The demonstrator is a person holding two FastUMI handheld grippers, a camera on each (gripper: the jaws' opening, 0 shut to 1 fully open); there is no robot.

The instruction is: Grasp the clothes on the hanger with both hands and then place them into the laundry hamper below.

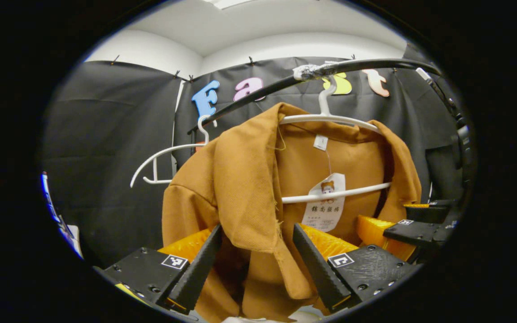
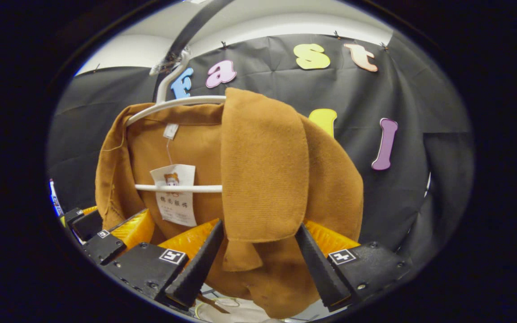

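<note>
A brown jacket (image 1: 245, 179) hangs on a white hanger (image 1: 330, 119) from a black rail (image 1: 366, 65). My left gripper (image 1: 257, 233) is open, its two black fingers standing either side of the jacket's front flap, with fabric in the gap. In the right gripper view the same jacket (image 2: 263, 170) hangs from the hanger (image 2: 173, 103), and my right gripper (image 2: 260, 229) is open around the other front flap. Each gripper also appears in the other's view: the right gripper (image 1: 415, 226) at the jacket's far side, the left gripper (image 2: 106, 231) at lower left.
An empty white hanger (image 1: 164, 157) hangs on the rail to the left of the jacket. A paper tag (image 1: 326, 202) dangles inside the collar. Something pale (image 2: 227, 312) lies below the jacket's hem; I cannot tell what it is. Black cloth walls close in behind.
</note>
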